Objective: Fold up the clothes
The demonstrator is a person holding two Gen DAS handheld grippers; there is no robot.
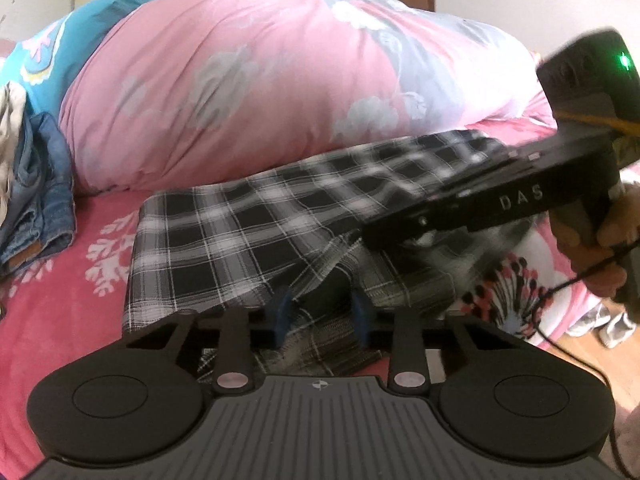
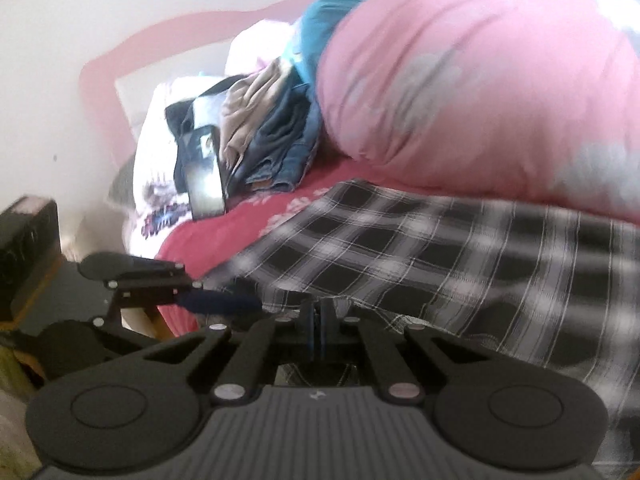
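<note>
We have the black-and-white plaid garment [image 1: 256,232] spread across the middle of the left wrist view, lying on the pink floral bedsheet [image 1: 52,320] at the near edge of the bed, with its far side flat and its near edge rumpled into loose flaps toward the bottom centre. The left gripper [image 1: 320,314] sits at bottom centre with its blue pads standing a little apart and a fold of plaid cloth between them; we cannot tell whether the pads already press on it. In the right wrist view the right gripper [image 2: 319,326] has its pads pressed together at the lower middle, right at the garment's near hem, and it appears to pinch that edge, though blur keeps us from being sure how much cloth is caught. We judge the fold on this piece to be only partly made: the cloth looks doubled over on the left side, but the near edge is still untidy and the final shape is not set. Further out, a stack of jeans and other clothes [image 2: 260,148] sits at the upper left of the right wrist view, beside the big pink duvet [image 1: 240,92] filling the top; whether that stack is finished work we cannot say.
</note>
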